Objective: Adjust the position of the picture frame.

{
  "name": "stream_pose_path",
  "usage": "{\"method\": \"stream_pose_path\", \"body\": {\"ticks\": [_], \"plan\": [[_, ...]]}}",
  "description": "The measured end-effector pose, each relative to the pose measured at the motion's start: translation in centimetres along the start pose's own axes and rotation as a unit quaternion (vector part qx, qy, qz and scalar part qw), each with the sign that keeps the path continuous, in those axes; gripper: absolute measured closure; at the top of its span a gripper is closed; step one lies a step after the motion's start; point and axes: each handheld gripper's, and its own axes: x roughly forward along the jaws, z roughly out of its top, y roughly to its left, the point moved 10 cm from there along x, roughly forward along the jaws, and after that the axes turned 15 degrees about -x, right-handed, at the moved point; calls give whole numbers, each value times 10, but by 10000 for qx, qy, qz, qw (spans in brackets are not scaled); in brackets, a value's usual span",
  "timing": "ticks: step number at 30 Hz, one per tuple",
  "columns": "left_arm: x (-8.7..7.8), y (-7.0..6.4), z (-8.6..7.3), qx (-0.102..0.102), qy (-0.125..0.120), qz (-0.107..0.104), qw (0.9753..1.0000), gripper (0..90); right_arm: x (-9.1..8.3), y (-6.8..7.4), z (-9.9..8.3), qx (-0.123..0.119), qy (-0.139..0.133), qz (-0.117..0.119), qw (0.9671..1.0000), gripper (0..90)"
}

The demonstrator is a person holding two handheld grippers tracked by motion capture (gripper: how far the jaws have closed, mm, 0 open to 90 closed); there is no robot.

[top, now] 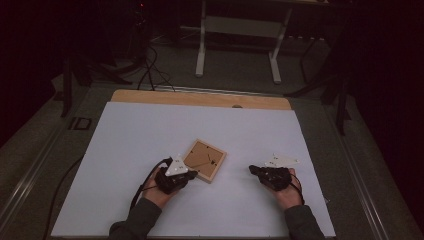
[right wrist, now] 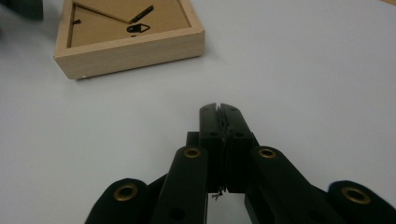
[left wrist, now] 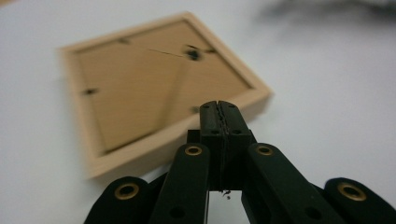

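Note:
A square wooden picture frame [top: 204, 159] lies face down near the middle of the white table, its brown backing board and small black hanger showing. My left gripper [top: 191, 174] is shut and empty, its tip just at the frame's near edge [left wrist: 173, 135]; touching or not, I cannot tell. In the left gripper view the pressed-together jaws meet at the left gripper's tip [left wrist: 218, 106]. My right gripper [top: 253, 169] is shut with nothing in it, on the table to the right of the frame [right wrist: 126, 35]; the right gripper's tip [right wrist: 218, 108] is well short of it.
The white sheet [top: 150, 130] covers a wooden tabletop whose far edge [top: 200, 98] shows as a tan strip. Beyond it stand a white-legged desk [top: 240, 45] and cables [top: 150, 70] on a dark floor. Cables trail back from both grippers beside the person's sleeves.

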Motion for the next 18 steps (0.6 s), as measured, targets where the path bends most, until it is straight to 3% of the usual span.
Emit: {"method": "stream_pose_path", "body": {"ticks": [4,9,15,18], "plan": [[-7,23,7,-249,-198,215,9993,900,5,4,3,-36,13,26,10000,876],[-5,46,12,-488,-258,427,9976,900,9,6,13,14,-102,-2,9999,872],[1,60,13,-637,-234,496,9965,900,14,6,22,177,-257,-3,9995,873],[4,62,13,-644,-213,518,9964,900,21,10,28,135,-270,45,9995,874]]}}
